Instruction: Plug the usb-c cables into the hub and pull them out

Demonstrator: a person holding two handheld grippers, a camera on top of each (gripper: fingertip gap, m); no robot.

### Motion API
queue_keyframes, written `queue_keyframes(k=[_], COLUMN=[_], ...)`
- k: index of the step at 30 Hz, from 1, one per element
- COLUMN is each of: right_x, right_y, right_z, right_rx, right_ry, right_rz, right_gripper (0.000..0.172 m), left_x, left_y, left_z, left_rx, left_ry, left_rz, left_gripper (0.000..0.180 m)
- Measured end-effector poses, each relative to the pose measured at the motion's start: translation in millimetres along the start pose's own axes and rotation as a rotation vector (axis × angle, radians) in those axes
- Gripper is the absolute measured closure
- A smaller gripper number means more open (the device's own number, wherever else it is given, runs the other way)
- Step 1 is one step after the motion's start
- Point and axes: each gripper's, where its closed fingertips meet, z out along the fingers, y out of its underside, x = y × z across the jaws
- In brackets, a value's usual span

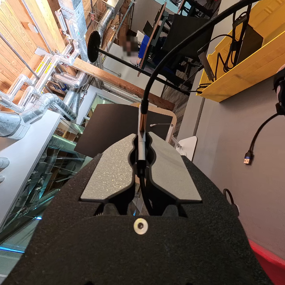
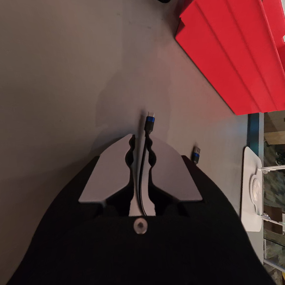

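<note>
In the left wrist view my left gripper [image 1: 142,135] is shut on a slim grey hub [image 1: 141,148], held up in the air, with the hub's own black lead running back between the fingers. A copper-coloured plug [image 1: 143,121] sits in the hub's front end, and its black braided cable [image 1: 169,50] arcs up to the top right. In the right wrist view my right gripper [image 2: 140,136] is open just above the grey table [image 2: 61,77]. A black cable with a blue-ringed usb-c plug [image 2: 150,121] lies between the fingers along the right pad, apart from the left pad.
A yellow bin [image 1: 246,61] with cables and another hub stands on the table. A red bin [image 2: 231,54] stands at the right gripper's far right. A blue-ringed usb-a plug [image 2: 196,154] lies beside the right finger and also shows in the left wrist view [image 1: 247,159]. A white stand base [image 2: 251,192] sits at the table's edge. The grippers' ends are close to 30 centimetres from one another.
</note>
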Motion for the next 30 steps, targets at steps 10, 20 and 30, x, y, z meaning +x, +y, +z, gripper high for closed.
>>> queue_keyframes(k=[10, 20, 30], right_x=[7, 5, 9], right_y=[5, 5, 5], right_z=[0, 6, 11], right_rx=[-0.009, -0.013, -0.017], right_ry=[0.038, -0.039, -0.089], right_rz=[0.023, 0.088, 0.157], right_gripper=[0.156, 0.164, 0.164], left_x=[-2, 2, 6], left_y=[1, 1, 1], left_z=[-2, 4, 9], left_rx=[-0.002, -0.011, -0.007], left_ry=[-0.006, 0.001, 0.022], left_rz=[-0.004, 0.005, 0.002], left_gripper=[0.172, 0.172, 0.172])
